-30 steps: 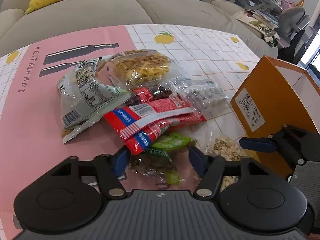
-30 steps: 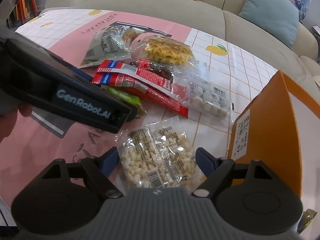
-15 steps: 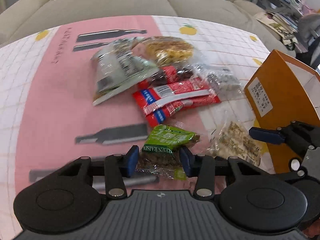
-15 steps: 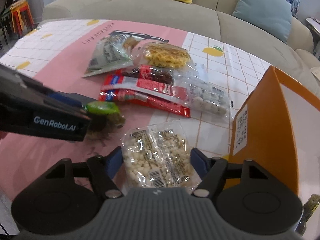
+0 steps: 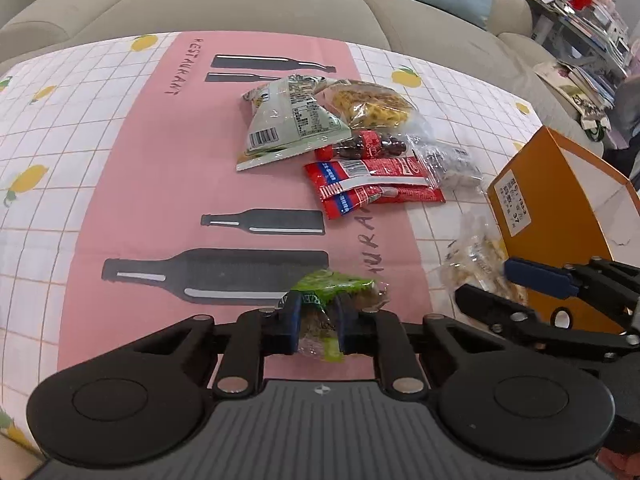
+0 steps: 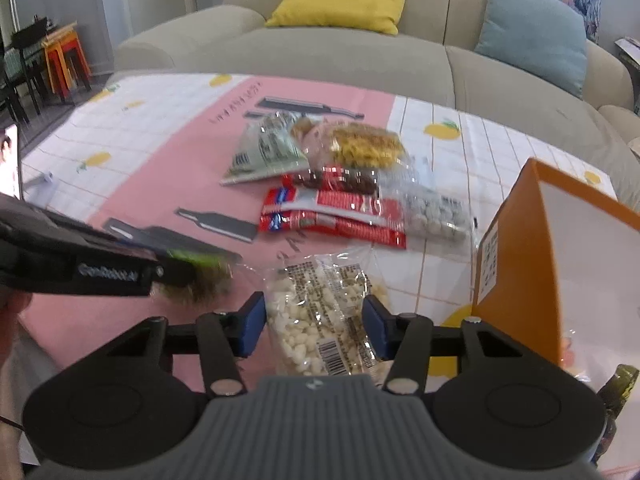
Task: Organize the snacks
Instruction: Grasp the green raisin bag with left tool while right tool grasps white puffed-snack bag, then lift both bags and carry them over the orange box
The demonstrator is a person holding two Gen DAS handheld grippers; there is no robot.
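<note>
Left gripper [image 5: 318, 326]: jaws nearly together and closing, both blue pads pressed against the green raisin packet [image 5: 326, 308], whose crumpled film bulges out above and below them. The packet hangs over the pink band of the tablecloth [image 5: 140, 184], apart from the other snacks.

Right gripper [image 6: 314, 326]: jaws about half apart and closing on the clear bag of white puffed pieces [image 6: 320, 316]. The bag fills the gap and its edges meet both pads [image 6: 252, 326]; how firmly it is clamped cannot be told. It sits just beside the orange cardboard box [image 6: 508, 264], which stands open at the right edge of the table.

Beyond the tools, the remaining snacks lie in one overlapping heap near the middle of the cloth: a grey-green foil pouch [image 5: 292, 124], a bag of yellow crisps [image 5: 372, 106], a small packet of dark red pieces [image 5: 368, 146], two red-and-white sachets [image 5: 372, 184] and a clear bag of pale round sweets [image 5: 448, 160].

Progress, as a judgement: early. Two packets are in hand; five remain on the cloth. The contents of the box are barely visible, so nothing can be counted as stored.
</note>
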